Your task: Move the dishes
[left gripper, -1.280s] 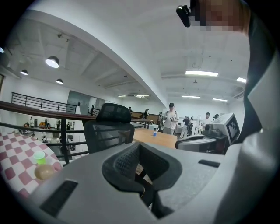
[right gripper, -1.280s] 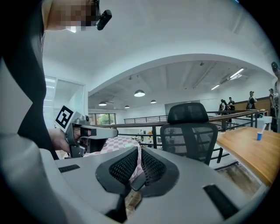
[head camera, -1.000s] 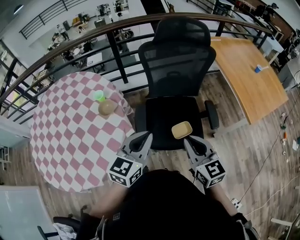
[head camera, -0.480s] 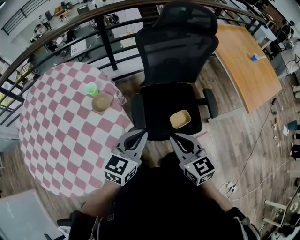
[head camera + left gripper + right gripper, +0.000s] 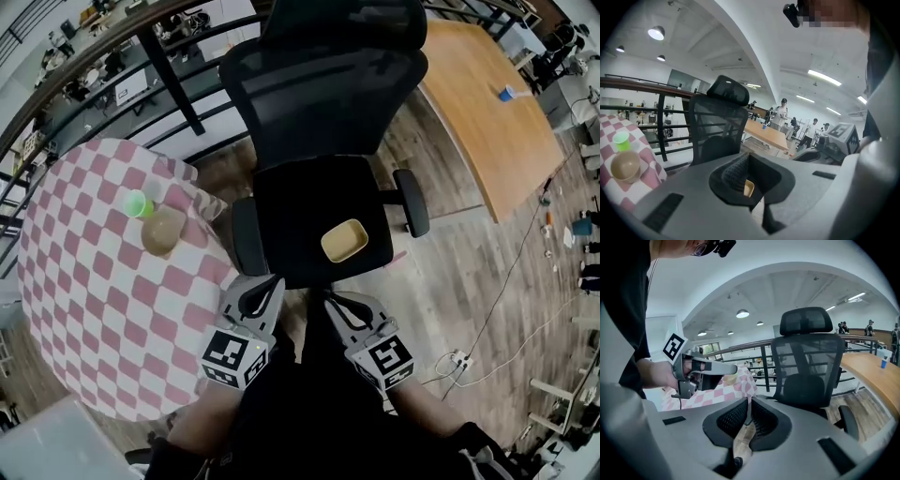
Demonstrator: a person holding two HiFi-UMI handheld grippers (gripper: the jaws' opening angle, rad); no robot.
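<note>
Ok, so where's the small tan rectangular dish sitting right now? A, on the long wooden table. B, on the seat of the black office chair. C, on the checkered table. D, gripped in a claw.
B: the tan dish lies on the black chair seat, while the checkered table holds only the green cup and the round bowl.

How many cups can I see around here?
2. A green cup stands on the checkered table beside a tan bowl; a blue cup stands on the wooden table past the chair. Others farther off may be too small to tell.
</note>
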